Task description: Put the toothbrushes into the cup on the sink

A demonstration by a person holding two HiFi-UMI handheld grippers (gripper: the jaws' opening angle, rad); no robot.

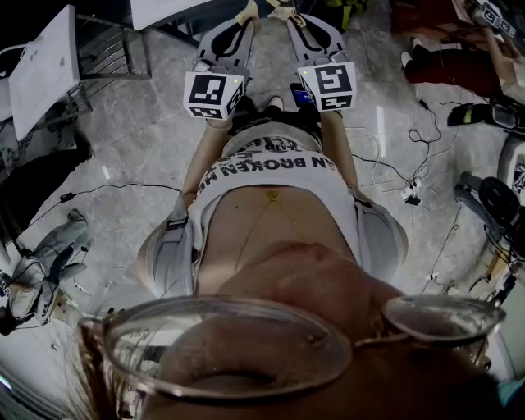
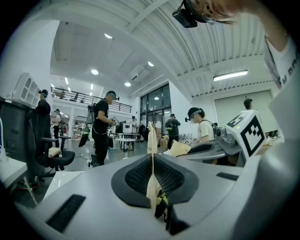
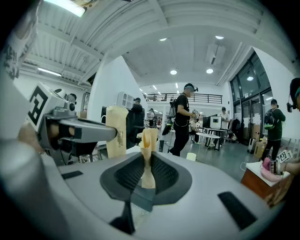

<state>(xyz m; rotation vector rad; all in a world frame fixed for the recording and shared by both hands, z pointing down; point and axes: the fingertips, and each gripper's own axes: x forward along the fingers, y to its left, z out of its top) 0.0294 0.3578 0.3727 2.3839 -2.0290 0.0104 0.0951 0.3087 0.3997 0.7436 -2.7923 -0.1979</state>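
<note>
The left tongs [image 2: 152, 136] and the right tongs [image 3: 149, 140] are both clenched on nothing, held at the upper middle of the head view above the floor [image 1: 123, 156]. No toothbrushes, cup or sink show in any view. Such brushes are probably light, stiff and slim, best pinched mid-handle.

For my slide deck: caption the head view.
Above a grey floor, a person holds the left gripper and right gripper side by side, both shut and empty.
</note>
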